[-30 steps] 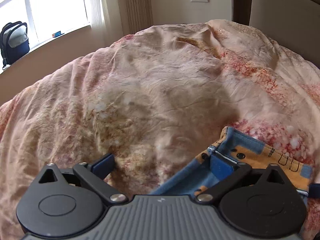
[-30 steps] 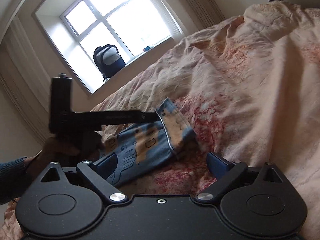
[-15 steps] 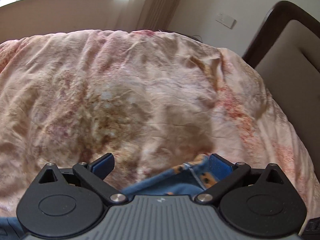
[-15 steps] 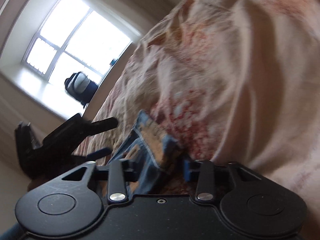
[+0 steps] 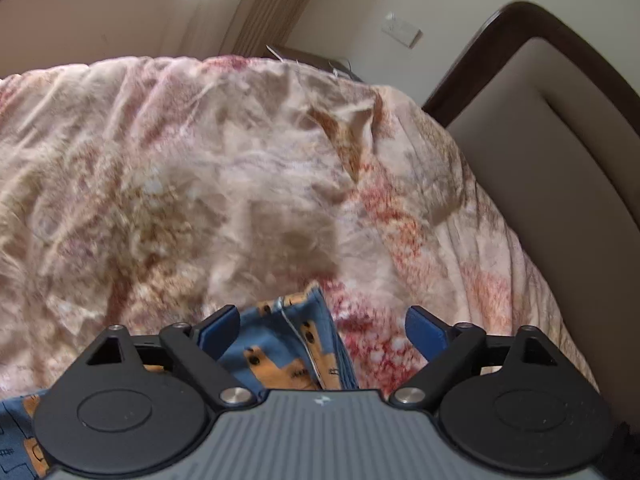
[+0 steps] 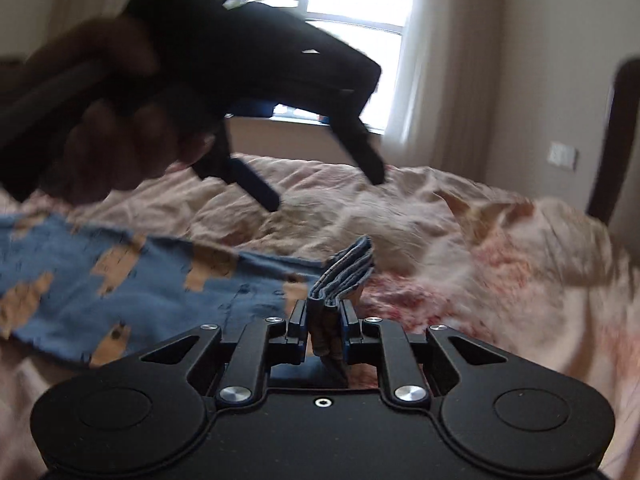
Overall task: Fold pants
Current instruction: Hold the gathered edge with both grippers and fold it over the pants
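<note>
Blue pants with orange animal print [image 6: 120, 280] lie spread on the pink floral duvet [image 5: 200, 180]. My right gripper [image 6: 323, 320] is closing, its pads pinching a bunched fold of the pants' edge that sticks up between them. In the left wrist view the pants [image 5: 280, 356] show a stitched edge between the fingers. My left gripper [image 5: 320, 316] stands wide with its jaws closing slightly, and neither pad touches the cloth. The right wrist view shows the left gripper [image 6: 324, 188] hovering above the bed in a hand [image 6: 100, 140].
A padded headboard with a dark frame [image 5: 560, 140] rises at the right of the bed. Behind the bed are a bright window [image 6: 352, 0], curtains and a wall switch [image 6: 562, 155]. The duvet is wrinkled all over.
My right gripper closed on the pants' edge and rolled upright. My left gripper rose off the cloth and swung toward the headboard, still wide.
</note>
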`<move>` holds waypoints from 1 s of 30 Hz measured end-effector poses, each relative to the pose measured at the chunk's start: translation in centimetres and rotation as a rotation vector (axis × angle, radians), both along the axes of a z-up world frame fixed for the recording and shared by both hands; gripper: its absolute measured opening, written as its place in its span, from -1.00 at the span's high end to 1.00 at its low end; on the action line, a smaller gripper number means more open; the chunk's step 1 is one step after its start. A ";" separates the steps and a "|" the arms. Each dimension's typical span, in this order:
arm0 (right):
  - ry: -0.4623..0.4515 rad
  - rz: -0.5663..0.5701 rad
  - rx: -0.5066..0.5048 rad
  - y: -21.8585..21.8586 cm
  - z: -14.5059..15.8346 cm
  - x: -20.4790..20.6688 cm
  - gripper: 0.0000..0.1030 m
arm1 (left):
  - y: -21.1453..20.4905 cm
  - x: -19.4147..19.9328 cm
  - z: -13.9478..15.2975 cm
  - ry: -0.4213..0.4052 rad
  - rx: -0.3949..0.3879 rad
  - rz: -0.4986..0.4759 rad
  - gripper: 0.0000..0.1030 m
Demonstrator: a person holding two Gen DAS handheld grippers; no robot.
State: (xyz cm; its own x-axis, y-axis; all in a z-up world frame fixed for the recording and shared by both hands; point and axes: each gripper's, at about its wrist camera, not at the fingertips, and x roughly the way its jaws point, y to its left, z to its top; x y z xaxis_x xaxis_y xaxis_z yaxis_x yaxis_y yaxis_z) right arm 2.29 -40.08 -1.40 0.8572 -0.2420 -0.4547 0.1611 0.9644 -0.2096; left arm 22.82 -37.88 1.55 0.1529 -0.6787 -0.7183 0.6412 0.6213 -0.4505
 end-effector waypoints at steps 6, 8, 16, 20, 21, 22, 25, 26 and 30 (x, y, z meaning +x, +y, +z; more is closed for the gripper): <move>0.030 0.059 -0.121 1.8 -0.8 -0.1 0.67 | 0.0 0.1 -2.7 0.070 0.046 0.005 -0.74; 0.038 0.076 -0.153 2.2 -1.1 -0.2 0.67 | 0.0 0.2 -3.1 0.102 0.036 0.007 -0.55; 0.047 0.100 -0.200 3.0 -1.0 -0.4 0.66 | -0.2 0.3 -3.7 0.159 0.076 0.032 0.38; 0.041 0.110 -0.196 3.1 -0.5 -0.7 0.67 | 0.5 0.2 -3.2 0.199 0.023 0.069 0.38; 0.037 0.111 -0.195 3.2 -0.4 -0.7 0.68 | 0.6 0.2 -3.1 0.201 0.020 0.079 0.47; 0.034 0.113 -0.196 3.3 -0.3 -0.7 0.70 | 0.6 0.1 -2.9 0.197 0.026 0.084 0.77; 0.027 0.121 -0.198 3.6 0.1 -0.9 0.73 | 1.1 0.0 -2.1 0.183 0.037 0.112 0.81; 0.022 0.123 -0.198 3.6 0.3 -0.9 0.73 | 1.5 -0.1 -1.8 0.187 0.029 0.123 0.82; -0.013 0.149 -0.181 4.4 2.0 -1.5 0.74 | 4.3 -0.4 0.1 0.181 -0.008 0.147 0.82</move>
